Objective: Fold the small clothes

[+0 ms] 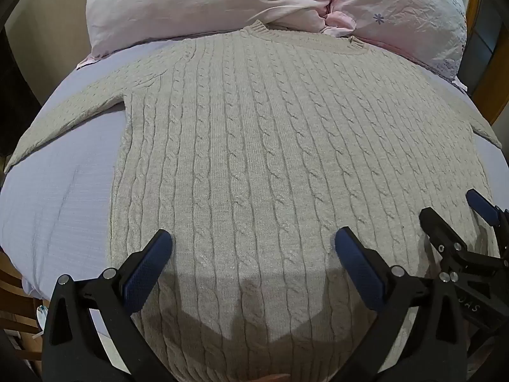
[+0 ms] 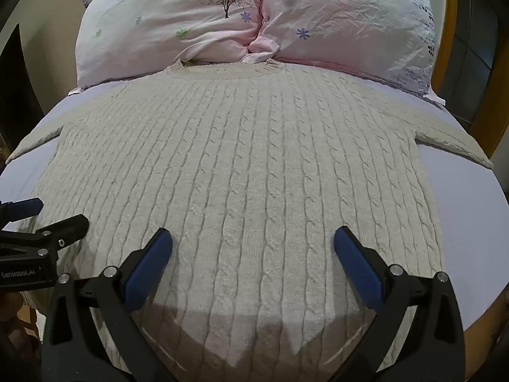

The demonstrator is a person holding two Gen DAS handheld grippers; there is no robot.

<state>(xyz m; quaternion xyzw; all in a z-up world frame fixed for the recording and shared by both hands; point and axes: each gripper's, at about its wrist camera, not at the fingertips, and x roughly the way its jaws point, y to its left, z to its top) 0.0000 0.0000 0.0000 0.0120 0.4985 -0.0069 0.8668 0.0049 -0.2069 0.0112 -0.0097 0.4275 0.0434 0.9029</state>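
Note:
A beige cable-knit sweater [image 1: 270, 146] lies flat on the bed, collar toward the pillows, both sleeves spread out to the sides; it also fills the right wrist view [image 2: 254, 165]. My left gripper [image 1: 253, 245] is open and empty, hovering over the sweater's lower left part. My right gripper [image 2: 253, 245] is open and empty over the lower right part. The right gripper also shows at the right edge of the left wrist view [image 1: 458, 213]. The left gripper shows at the left edge of the right wrist view [image 2: 47, 216].
The sweater lies on a pale lavender bed sheet [image 1: 57, 197], which also shows in the right wrist view [image 2: 470, 216]. Two pink floral pillows [image 1: 222, 3] [image 2: 343, 22] sit just behind the collar. A wooden bed frame [image 2: 445, 31] stands at the right.

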